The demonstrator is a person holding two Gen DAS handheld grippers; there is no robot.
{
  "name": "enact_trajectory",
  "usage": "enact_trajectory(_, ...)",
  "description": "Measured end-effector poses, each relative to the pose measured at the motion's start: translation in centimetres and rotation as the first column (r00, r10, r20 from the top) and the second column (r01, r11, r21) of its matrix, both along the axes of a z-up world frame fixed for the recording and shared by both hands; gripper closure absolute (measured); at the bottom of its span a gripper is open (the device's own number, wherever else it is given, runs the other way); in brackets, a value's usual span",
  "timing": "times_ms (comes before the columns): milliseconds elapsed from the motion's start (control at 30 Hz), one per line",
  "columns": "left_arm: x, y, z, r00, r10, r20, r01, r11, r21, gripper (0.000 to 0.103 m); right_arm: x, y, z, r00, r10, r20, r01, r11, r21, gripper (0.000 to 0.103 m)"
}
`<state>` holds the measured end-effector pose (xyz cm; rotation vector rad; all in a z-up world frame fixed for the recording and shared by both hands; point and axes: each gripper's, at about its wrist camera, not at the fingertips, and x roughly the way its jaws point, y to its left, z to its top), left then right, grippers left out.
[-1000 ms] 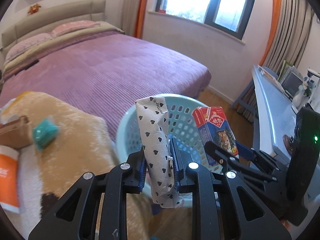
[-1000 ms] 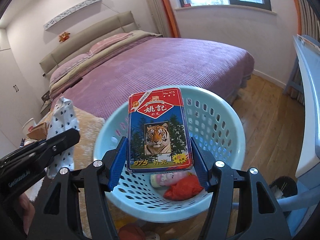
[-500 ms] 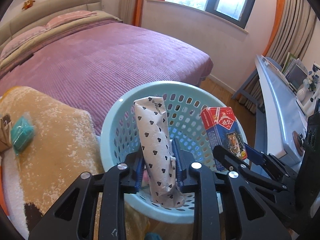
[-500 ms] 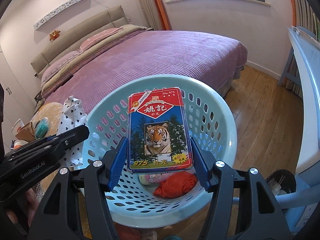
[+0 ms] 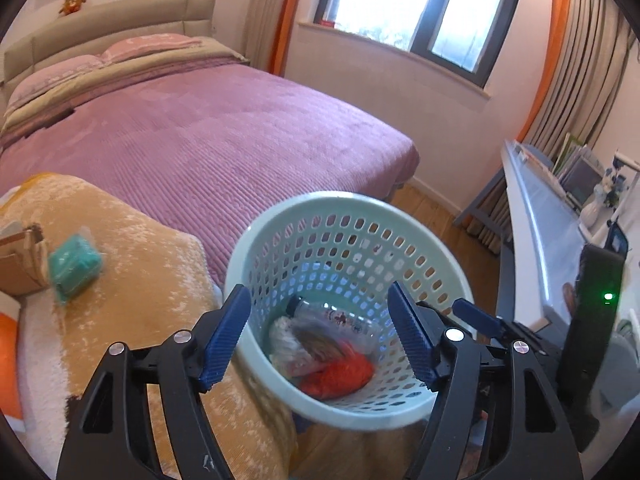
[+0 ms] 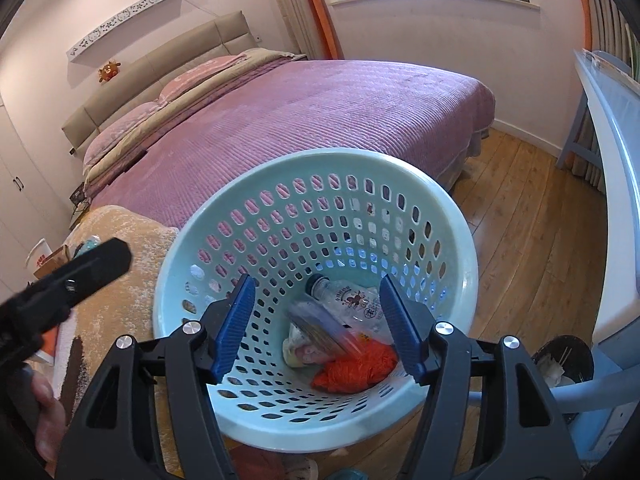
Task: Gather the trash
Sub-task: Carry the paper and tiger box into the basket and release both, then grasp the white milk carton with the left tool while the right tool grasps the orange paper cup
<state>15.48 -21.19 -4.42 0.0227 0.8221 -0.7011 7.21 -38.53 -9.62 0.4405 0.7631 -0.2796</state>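
A pale blue perforated basket (image 5: 448, 256) (image 6: 460, 216) stands below both grippers. My left gripper (image 5: 318, 336) hangs over its near rim, jaws opening, with nothing between the blue pads. My right gripper (image 6: 316, 326) is also over the basket, jaws opening and empty. At the bottom of the basket lie a clear bottle (image 6: 352, 300), a red crumpled thing (image 6: 356, 368), a white wrapper (image 6: 296, 344) and a blurred card box (image 6: 320, 328). The left gripper's black finger (image 6: 80, 272) shows at the left of the right wrist view.
A teal packet (image 5: 74, 264) and a cardboard box (image 5: 20, 256) lie on the tan blanket (image 5: 152, 272) left of the basket. Behind is the purple bed (image 5: 224, 136). A pale desk (image 5: 548, 248) runs along the right, with a dark bin (image 6: 564, 360) on the wood floor.
Both grippers have opened. The heart-patterned packet left the left gripper and the tiger card box left the right one; both dropped into the basket.
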Motion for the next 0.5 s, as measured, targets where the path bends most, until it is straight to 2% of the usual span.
enact_trajectory(300, -2.3, 5.1, 3.9, 0.995, 0.054, 0.087, -0.047, 0.996, -0.081, 0.034, -0.6, 3.6, 3.6, 0.995, 0.072, 0.07, -0.068, 0.996, -0.063, 0.038)
enact_trajectory(500, -3.1, 10.7, 6.3, 0.98, 0.148, 0.134, -0.129, 0.981, -0.142, 0.03, -0.6, 8.0, 6.0, 0.978, 0.162, 0.128, -0.146, 0.982, -0.123, 0.037)
